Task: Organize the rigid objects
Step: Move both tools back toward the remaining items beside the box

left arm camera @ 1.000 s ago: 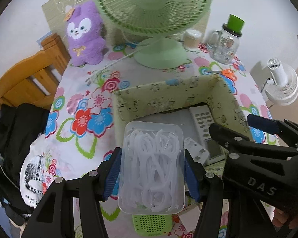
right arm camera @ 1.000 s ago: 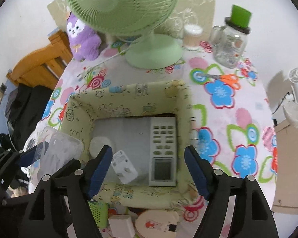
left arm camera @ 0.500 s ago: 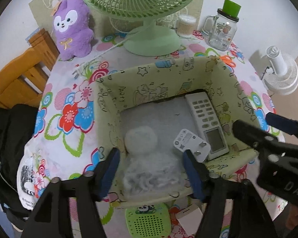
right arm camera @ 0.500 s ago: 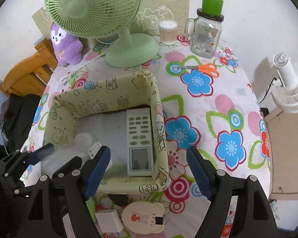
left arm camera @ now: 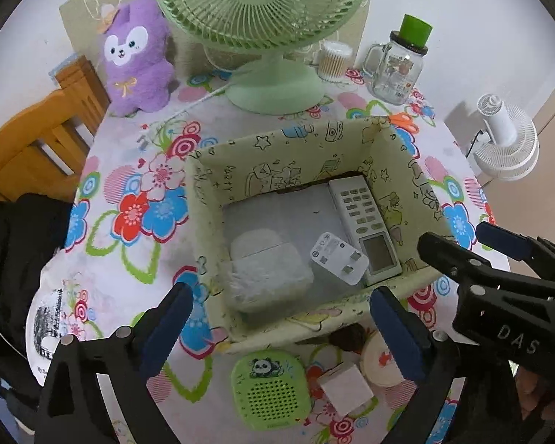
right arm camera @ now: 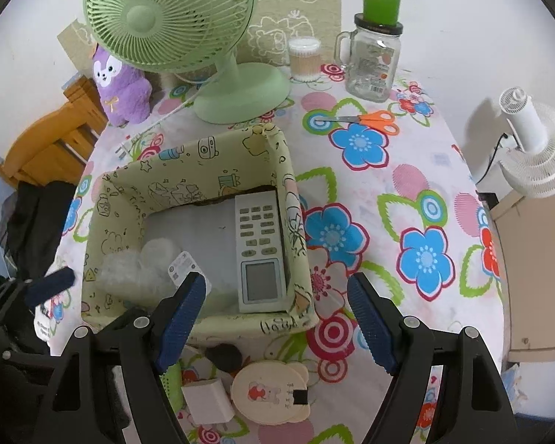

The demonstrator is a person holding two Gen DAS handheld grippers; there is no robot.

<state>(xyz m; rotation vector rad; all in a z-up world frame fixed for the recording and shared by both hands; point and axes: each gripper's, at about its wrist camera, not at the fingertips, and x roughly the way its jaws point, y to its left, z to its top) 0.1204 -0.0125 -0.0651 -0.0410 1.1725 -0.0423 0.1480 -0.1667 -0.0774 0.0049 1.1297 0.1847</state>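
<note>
Left wrist view: the left gripper (left arm camera: 281, 327) hung over the near edge of the fabric storage box (left arm camera: 277, 144), jaws spread wide with nothing between them. Blue pads (left arm camera: 166, 327) framed the box's near wall. Inside the box, a clear plastic case of white floss picks (left arm camera: 268, 281) lay at the near left of the floor, next to a round white object (left arm camera: 255, 242) that I could not identify. A white plug adapter (left arm camera: 338, 257) sat just right of the case, touching the white remote control (left arm camera: 366, 224), which lay lengthwise along the right wall, display end nearest the camera. On the floral tablecloth (left arm camera: 129, 218) in front of the box: a green panda speaker (left arm camera: 270, 392), a small white cube (left arm camera: 346, 388), and a round cream-coloured item (left arm camera: 379, 360) partly behind the right finger.

Right wrist view: the right gripper (right arm camera: 277, 322) was also spread wide and empty, poised above the near right corner of the box (right arm camera: 188, 155). The remote (right arm camera: 259, 251) was against the right wall, the adapter (right arm camera: 183, 266) partly hidden by the left pad (right arm camera: 183, 320), the floss case (right arm camera: 125, 273) in the near left corner. The cream bear-shaped item (right arm camera: 273, 392) and white cube (right arm camera: 207, 401) lay between the fingers, outside the box.

Farther back stood a green desk fan (right arm camera: 166, 18), purple plush toy (right arm camera: 122, 88), glass mug jar with green lid (right arm camera: 373, 63), cotton swab tub (right arm camera: 305, 57) and orange scissors (right arm camera: 370, 120).
</note>
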